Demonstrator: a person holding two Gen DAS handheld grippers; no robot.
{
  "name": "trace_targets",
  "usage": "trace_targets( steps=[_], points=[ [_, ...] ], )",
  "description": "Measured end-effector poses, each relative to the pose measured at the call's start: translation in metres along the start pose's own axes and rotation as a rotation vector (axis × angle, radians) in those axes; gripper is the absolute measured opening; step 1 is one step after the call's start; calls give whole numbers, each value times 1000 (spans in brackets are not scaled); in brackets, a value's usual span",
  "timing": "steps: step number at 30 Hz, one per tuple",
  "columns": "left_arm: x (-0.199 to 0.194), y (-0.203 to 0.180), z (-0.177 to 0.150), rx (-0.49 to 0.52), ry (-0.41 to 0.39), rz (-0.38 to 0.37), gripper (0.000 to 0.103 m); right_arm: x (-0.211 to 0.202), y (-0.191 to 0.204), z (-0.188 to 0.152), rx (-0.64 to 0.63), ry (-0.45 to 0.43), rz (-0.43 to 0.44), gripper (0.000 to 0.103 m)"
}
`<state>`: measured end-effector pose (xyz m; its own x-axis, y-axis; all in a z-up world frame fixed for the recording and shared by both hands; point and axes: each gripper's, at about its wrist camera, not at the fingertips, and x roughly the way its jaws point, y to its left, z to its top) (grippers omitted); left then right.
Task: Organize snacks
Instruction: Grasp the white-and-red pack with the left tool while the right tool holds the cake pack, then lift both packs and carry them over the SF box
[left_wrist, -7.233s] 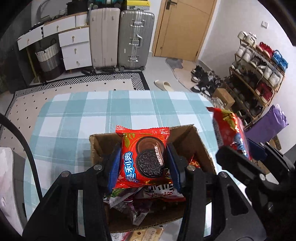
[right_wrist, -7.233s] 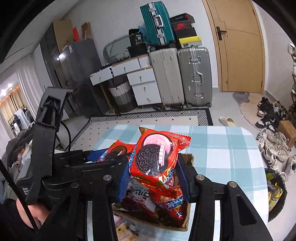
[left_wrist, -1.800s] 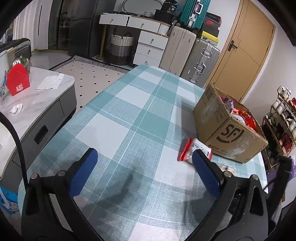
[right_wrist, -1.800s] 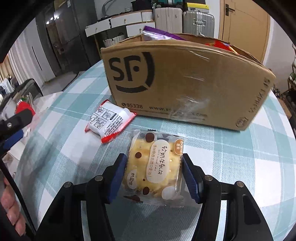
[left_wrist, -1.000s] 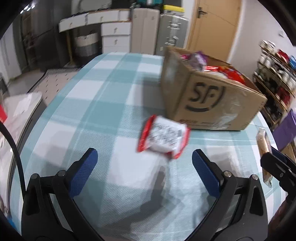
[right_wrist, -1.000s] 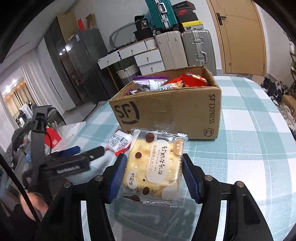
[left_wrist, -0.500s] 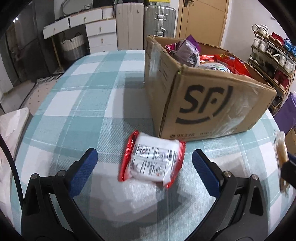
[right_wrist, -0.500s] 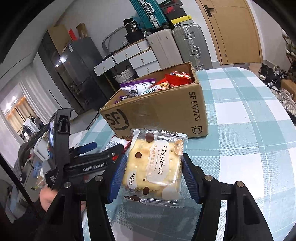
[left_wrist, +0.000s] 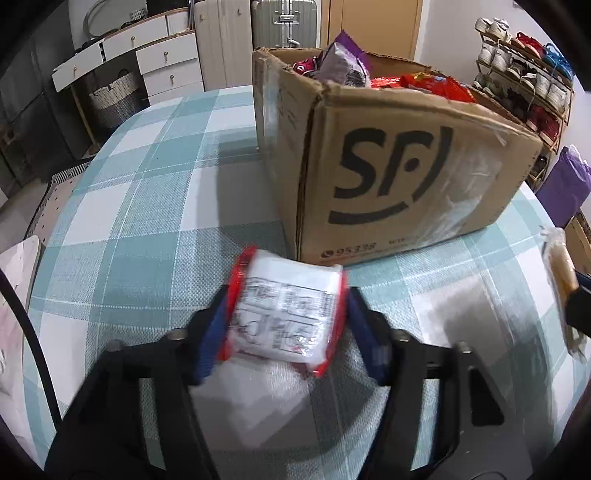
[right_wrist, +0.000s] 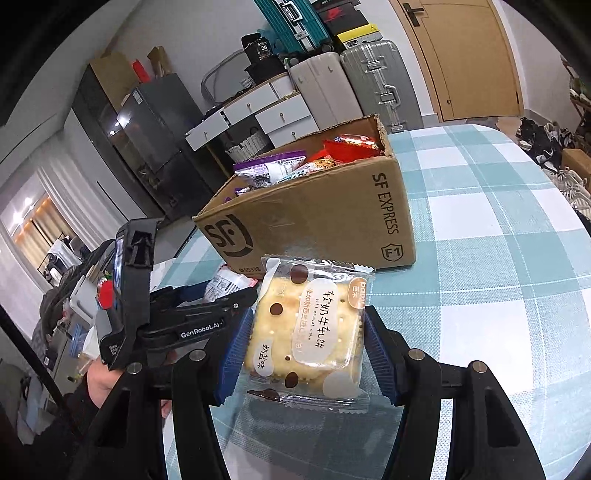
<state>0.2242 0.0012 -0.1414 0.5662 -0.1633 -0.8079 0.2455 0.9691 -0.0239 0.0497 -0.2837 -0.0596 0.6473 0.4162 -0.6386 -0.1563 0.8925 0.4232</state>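
Observation:
My left gripper (left_wrist: 286, 321) is shut on a red and white snack packet (left_wrist: 284, 314) lying on the checked tablecloth (left_wrist: 147, 206), just in front of the cardboard SF box (left_wrist: 399, 177). The box holds several snack packets (left_wrist: 424, 79). My right gripper (right_wrist: 308, 336) is shut on a yellow cracker packet (right_wrist: 306, 325) and holds it above the table, in front of the box (right_wrist: 317, 218). The left gripper also shows in the right wrist view (right_wrist: 218, 295), low at the box's left corner.
The table edge curves off at the left (left_wrist: 48, 206) and right (right_wrist: 580, 221). Suitcases (right_wrist: 354, 85), white drawers (right_wrist: 258, 110) and a wooden door (right_wrist: 472, 55) stand behind. A shoe rack (left_wrist: 524, 70) is at the far right.
My left gripper has moved forward and closed its wide-open jaws on the red and white packet. My right gripper keeps lifting the cracker packet higher, away from the table.

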Motion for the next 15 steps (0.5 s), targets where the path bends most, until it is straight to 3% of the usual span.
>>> trace_targets(
  steps=[5, 11, 15],
  points=[
    [-9, 11, -5, -69, 2, -52, 46, 2, -4, 0, 12, 4, -5, 60],
    [-29, 11, -21, -71, -9, -20, 45, -1, -6, 1, 17, -10, -4, 60],
    [-58, 1, -33, -68, -65, -9, 45, -7, -5, 0, 16, -36, 6, 60]
  ],
)
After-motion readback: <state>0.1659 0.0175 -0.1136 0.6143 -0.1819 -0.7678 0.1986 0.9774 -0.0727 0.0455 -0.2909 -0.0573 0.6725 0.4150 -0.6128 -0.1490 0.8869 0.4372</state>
